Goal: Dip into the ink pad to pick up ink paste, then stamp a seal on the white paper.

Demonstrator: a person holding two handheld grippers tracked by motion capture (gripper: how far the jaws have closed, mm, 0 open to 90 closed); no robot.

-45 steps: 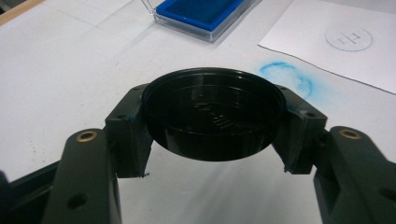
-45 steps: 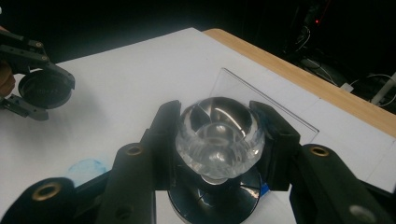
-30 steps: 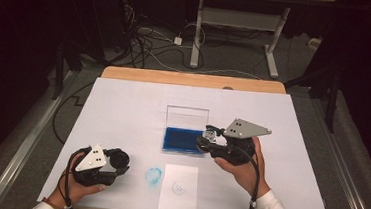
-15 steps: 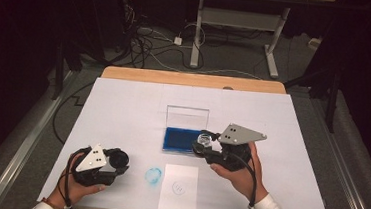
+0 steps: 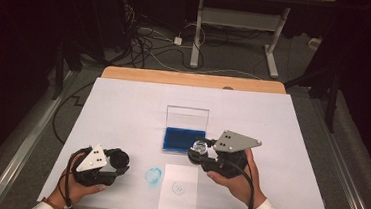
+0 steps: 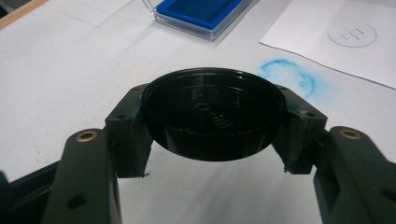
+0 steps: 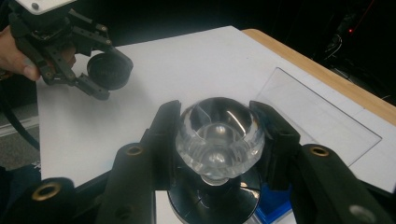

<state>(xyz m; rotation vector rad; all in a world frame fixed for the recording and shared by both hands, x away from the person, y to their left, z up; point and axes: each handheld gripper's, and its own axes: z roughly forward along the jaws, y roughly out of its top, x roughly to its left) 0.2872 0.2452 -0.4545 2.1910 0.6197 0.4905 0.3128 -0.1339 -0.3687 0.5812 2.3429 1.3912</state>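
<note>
A: While your right claw (image 5: 199, 152) grips the clear-knobbed stamp (image 7: 219, 135) above the blue ink pad (image 5: 183, 139), where's its cap?

B: Your left claw (image 6: 212, 135) clamps the black cap (image 6: 212, 112), likely keeping it aside above the surface (image 5: 123, 104).

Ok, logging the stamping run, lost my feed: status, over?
Left gripper shut on black cap, low left. Right gripper shut on clear-handled stamp, over blue ink pad. Paper sheet nearby, nothing in the way.
</note>
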